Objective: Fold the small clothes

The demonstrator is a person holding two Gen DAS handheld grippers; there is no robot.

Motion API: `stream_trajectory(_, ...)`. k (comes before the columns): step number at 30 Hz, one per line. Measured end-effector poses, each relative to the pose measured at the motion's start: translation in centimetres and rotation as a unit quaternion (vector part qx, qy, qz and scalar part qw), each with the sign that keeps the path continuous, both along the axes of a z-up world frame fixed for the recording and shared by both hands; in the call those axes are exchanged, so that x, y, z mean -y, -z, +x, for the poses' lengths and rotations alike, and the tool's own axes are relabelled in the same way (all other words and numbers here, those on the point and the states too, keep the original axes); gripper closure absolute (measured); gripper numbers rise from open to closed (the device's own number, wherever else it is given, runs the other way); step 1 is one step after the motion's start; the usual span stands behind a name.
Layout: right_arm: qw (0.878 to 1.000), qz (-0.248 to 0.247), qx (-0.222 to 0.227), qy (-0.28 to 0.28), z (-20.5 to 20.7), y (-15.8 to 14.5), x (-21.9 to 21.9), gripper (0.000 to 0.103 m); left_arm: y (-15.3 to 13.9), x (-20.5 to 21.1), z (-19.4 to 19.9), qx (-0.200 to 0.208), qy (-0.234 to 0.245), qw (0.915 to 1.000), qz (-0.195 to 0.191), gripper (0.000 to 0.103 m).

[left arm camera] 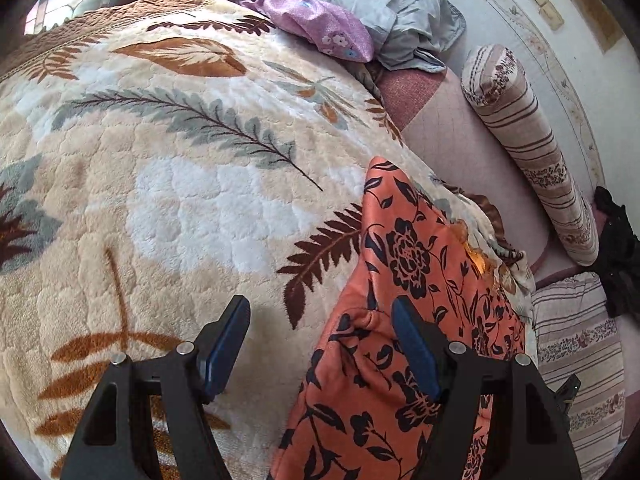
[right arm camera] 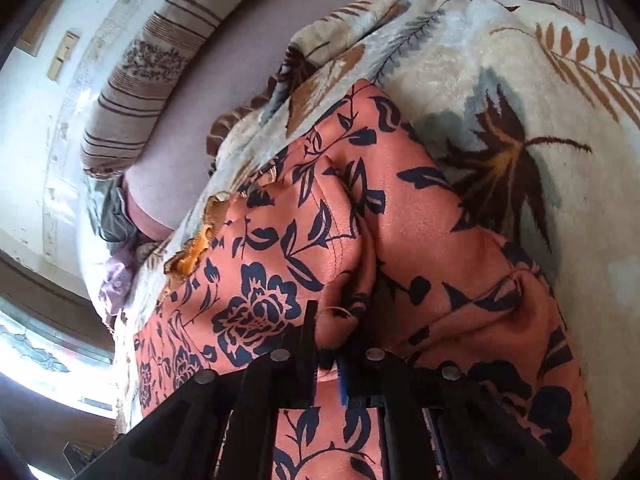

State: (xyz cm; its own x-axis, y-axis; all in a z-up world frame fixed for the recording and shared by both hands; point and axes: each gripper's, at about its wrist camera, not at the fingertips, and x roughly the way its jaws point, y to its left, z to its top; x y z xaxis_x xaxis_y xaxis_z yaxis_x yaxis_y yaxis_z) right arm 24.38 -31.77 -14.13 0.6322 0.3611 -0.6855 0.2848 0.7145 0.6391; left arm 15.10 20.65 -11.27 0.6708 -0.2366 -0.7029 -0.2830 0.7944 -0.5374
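The right tongs (right arm camera: 332, 344) are pinched tight on a bunched fold of the garment (right arm camera: 360, 240), the cloth puckering up between the black fingers. The left tongs (left arm camera: 320, 344) stand wide apart with nothing gripped; one blue-padded finger (left arm camera: 414, 348) rests over the garment's edge, the other over the blanket (left arm camera: 180, 160). The garment is salmon-orange, printed with dark navy roses, leaves and vines, with a frayed orange-gold trim along one edge. It lies rumpled on the plush cream leaf-patterned blanket, near the blanket's edge. Beyond lie a striped bolster (left arm camera: 528, 148), a lilac flowered cloth (left arm camera: 316, 24) and a pale grey-blue cloth (left arm camera: 400, 12).
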Motion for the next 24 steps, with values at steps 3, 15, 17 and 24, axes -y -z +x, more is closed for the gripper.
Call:
stream_trajectory(3, 0.999, -0.013, 0.036, -0.018, -0.7, 0.5, -0.2, 0.094, -0.8, 0.8, 2.9, -0.002, 0.025, 0.9997, 0.007, 0.029)
stream_trajectory(15, 0.995, 0.068, 0.072, -0.009, -2.0, 2.1, 1.1, 0.094, 1.9, 2.7, 15.2, -0.074, 0.074, 0.9938, -0.037, 0.088)
stream_trajectory(17, 0.995, 0.069, 0.074, -0.01, -2.0, 2.2, 1.3, 0.094, 2.0, 2.3, 15.7, -0.085, 0.077, 0.9926, -0.042, 0.095)
stream_trajectory(24, 0.994, 0.072, 0.078, -0.01, -2.2, 2.4, 1.4, 0.094, -0.6, 4.1, 16.5, -0.061, 0.123, 0.983, 0.122, 0.096)
